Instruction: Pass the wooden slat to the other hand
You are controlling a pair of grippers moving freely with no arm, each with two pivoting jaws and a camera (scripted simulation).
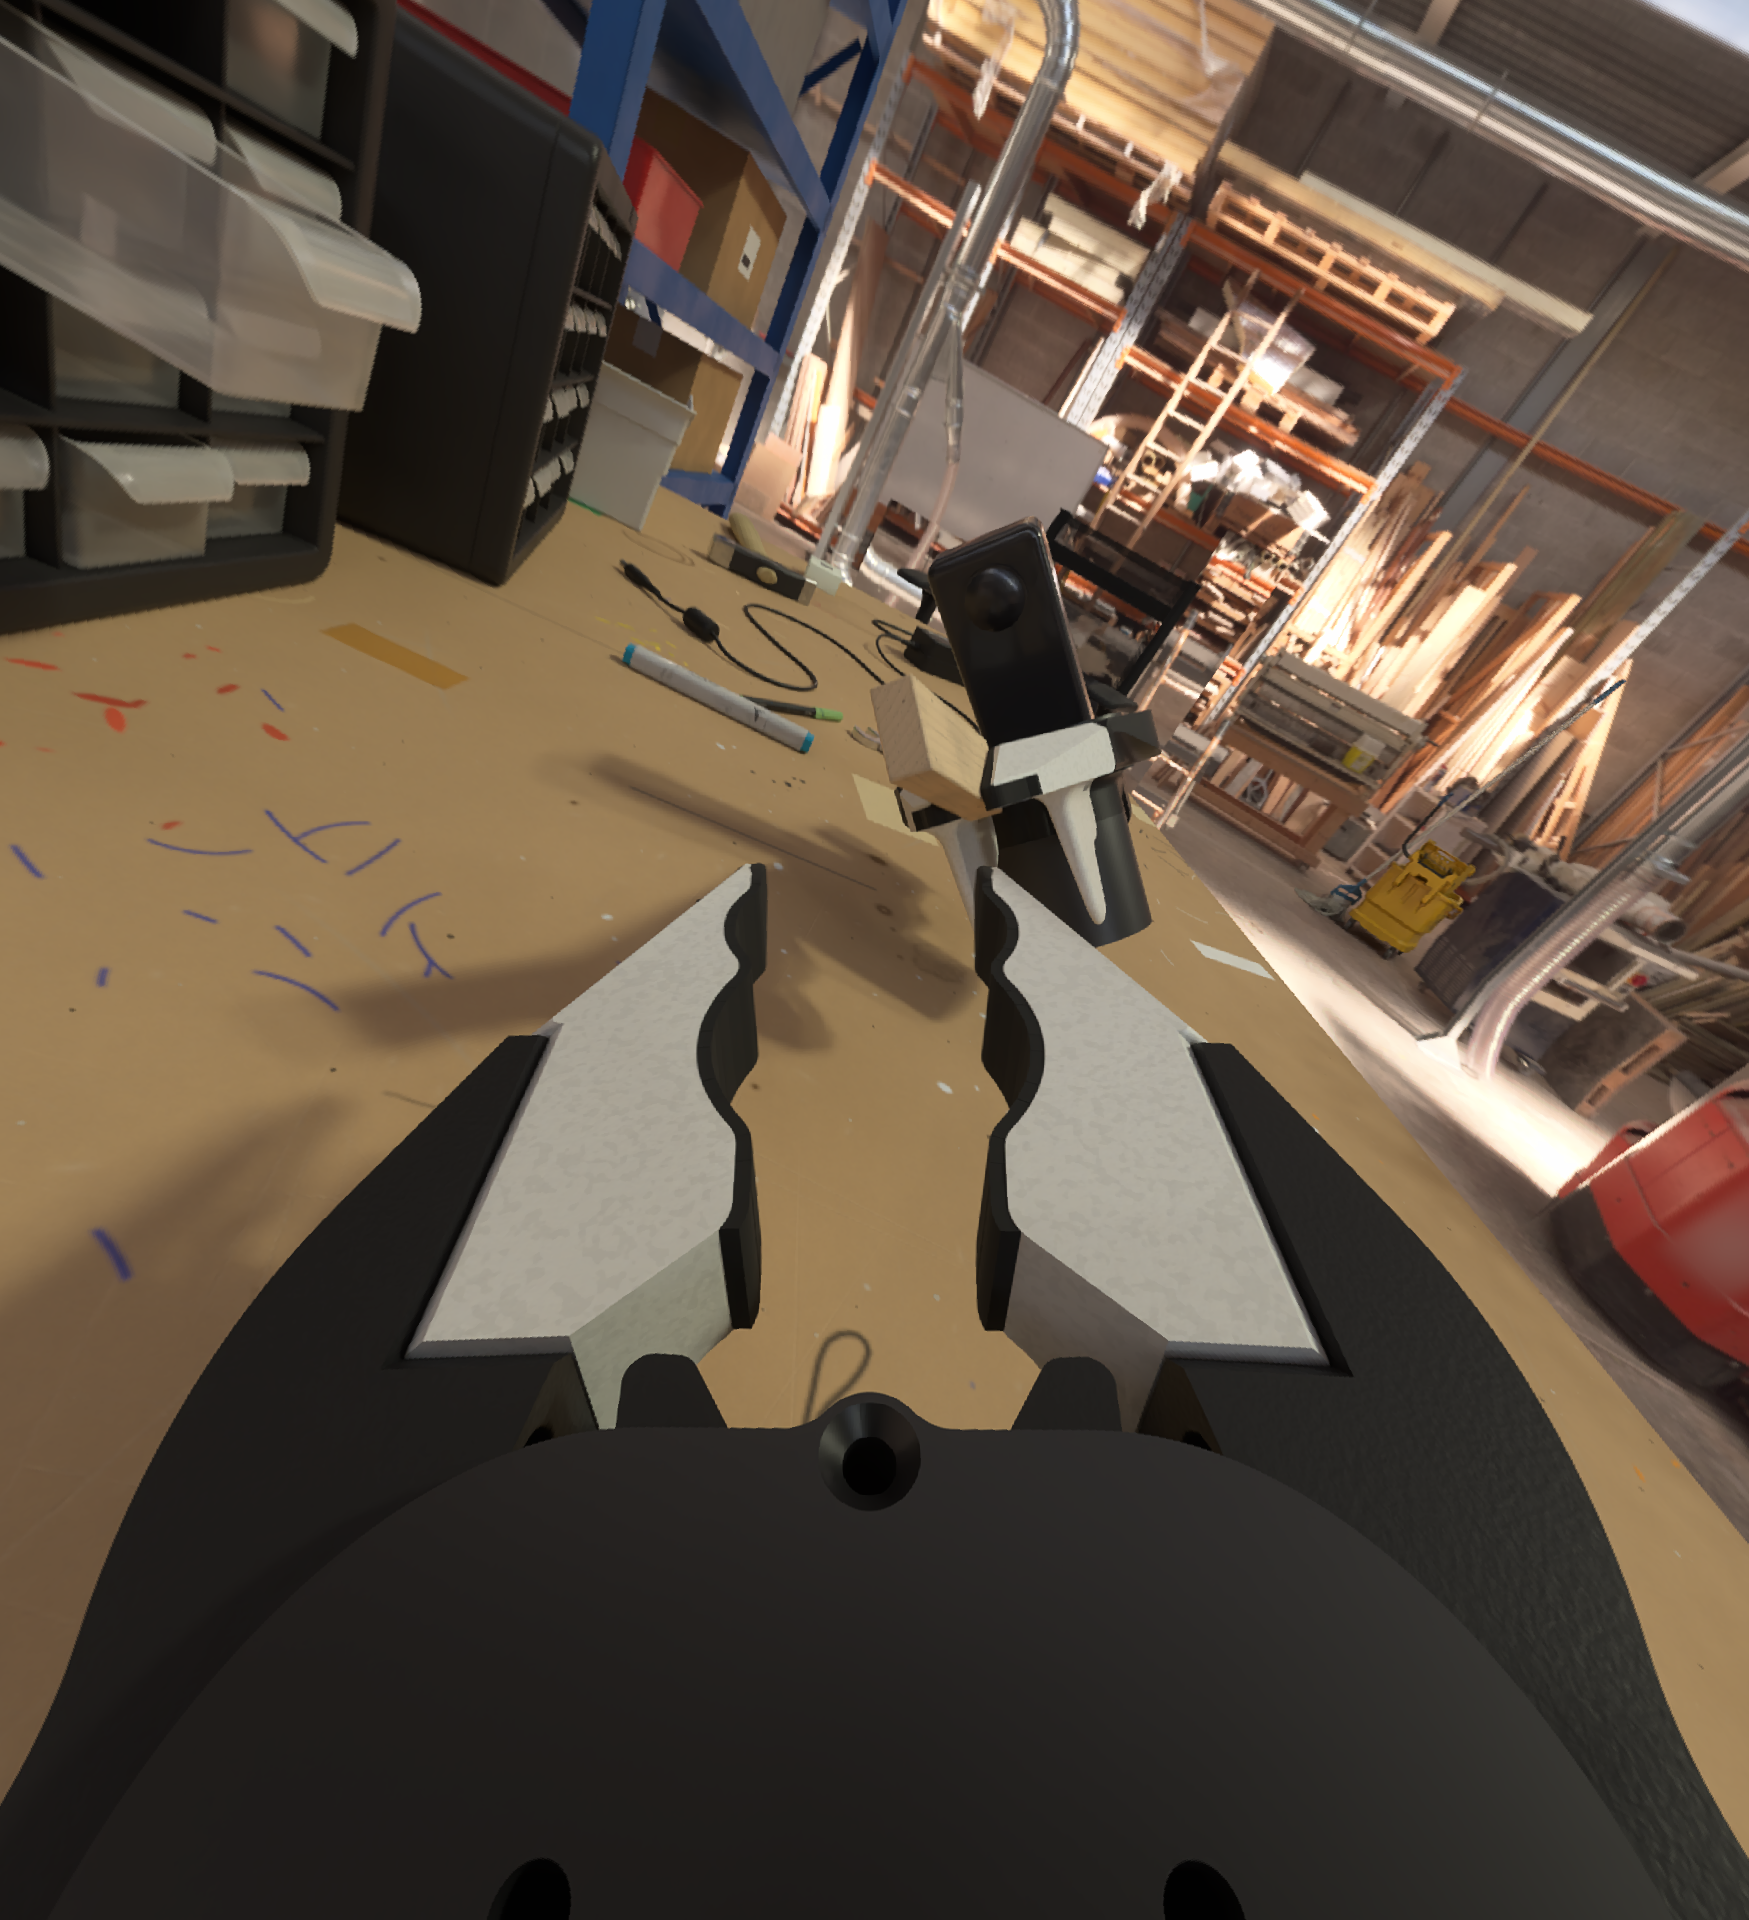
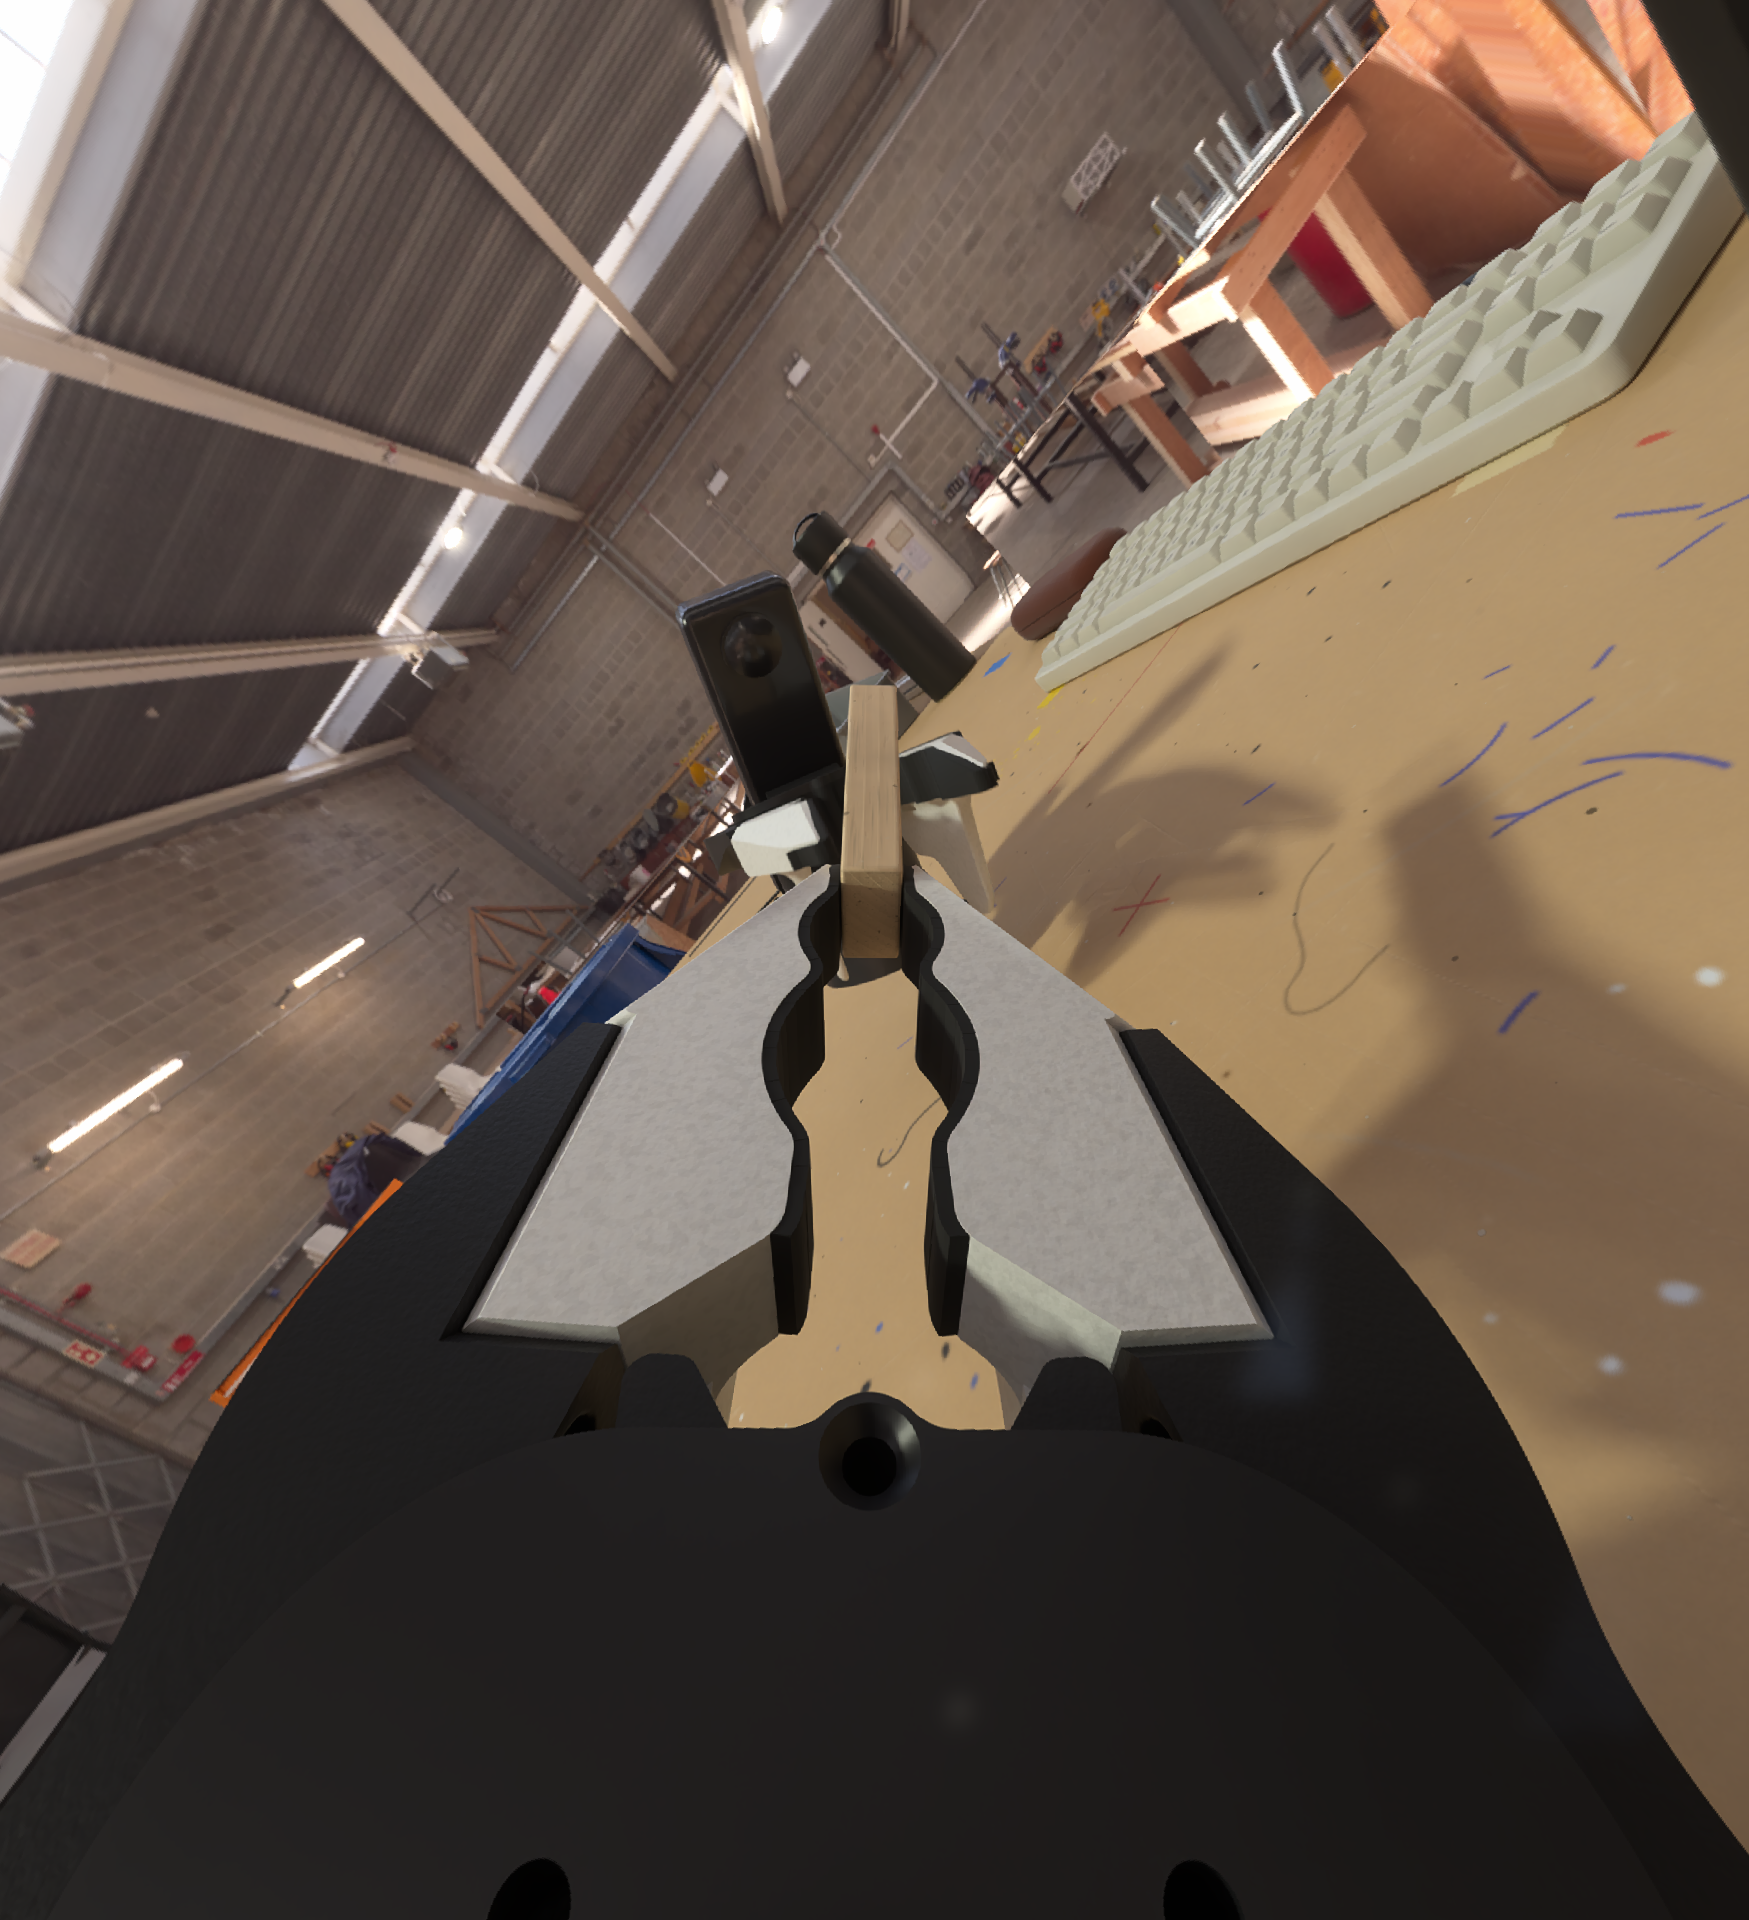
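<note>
The wooden slat (image 2: pixel 871 821) is a short pale bar. My right gripper (image 2: pixel 870 920) is shut on its near end, and the slat sticks out forward, above the brown table (image 2: pixel 1369 935). In the left wrist view the slat (image 1: pixel 927 743) is held by the right gripper (image 1: pixel 974 795), just ahead of and slightly above my left gripper (image 1: pixel 870 883). The left gripper is open and empty, and its tips stop short of the slat. In the right wrist view the left gripper's white fingers (image 2: pixel 771 836) show behind the slat's far end.
A drawer cabinet (image 1: pixel 122 364) and a black cabinet (image 1: pixel 496 343) stand at the left on the table (image 1: pixel 434 935). Marker pens (image 1: pixel 714 696) and a black cable (image 1: pixel 776 644) lie beyond. A pale keyboard (image 2: pixel 1369 436) and a black bottle (image 2: pixel 880 613) are on the table's far side.
</note>
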